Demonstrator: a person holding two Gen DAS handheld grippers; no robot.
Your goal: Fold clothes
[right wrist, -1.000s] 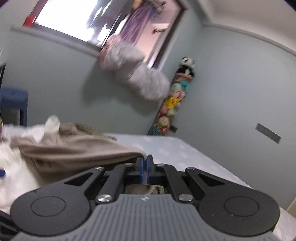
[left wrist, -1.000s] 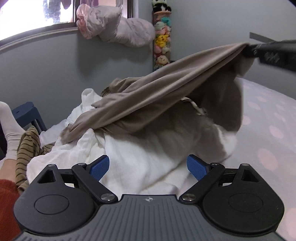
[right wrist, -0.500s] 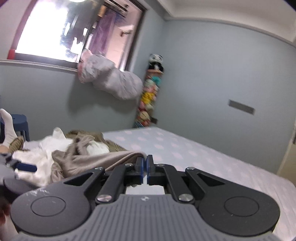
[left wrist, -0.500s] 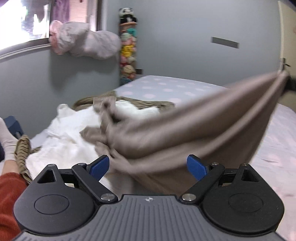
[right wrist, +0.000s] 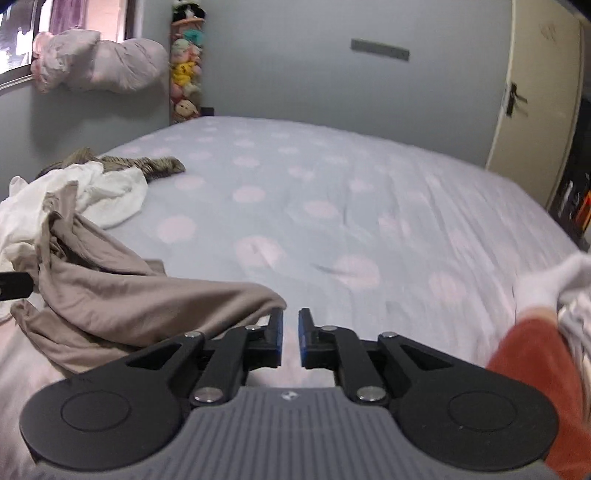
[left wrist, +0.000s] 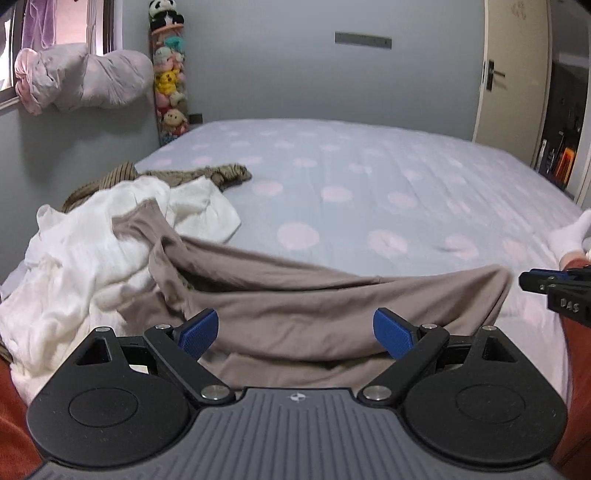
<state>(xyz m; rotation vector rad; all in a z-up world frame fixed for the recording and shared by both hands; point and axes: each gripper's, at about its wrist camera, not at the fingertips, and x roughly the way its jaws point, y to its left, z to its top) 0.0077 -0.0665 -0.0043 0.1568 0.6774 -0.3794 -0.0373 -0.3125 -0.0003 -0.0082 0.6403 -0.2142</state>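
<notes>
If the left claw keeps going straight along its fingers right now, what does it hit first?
Most likely the taupe garment: it lies spread across the gap in front of the open left claw. Beyond it is bare dotted bedsheet. Depth is unclear, so the fingers could pass just above the cloth.

— What is seen at the far wall?
— A column of plush toys (left wrist: pixel 168 74) is stacked in the corner, with a panda on top. A grey plate (left wrist: pixel 363 39) is fixed higher up on the wall.
— And by the window?
— A pale bundle (left wrist: pixel 83 75) is hung below the window (left wrist: pixel 55 22), at left.
— On the right?
— A cream door (left wrist: pixel 511 74) with a dark handle is shown, and dark shelves (left wrist: pixel 563 110) are glimpsed beside it.
</notes>
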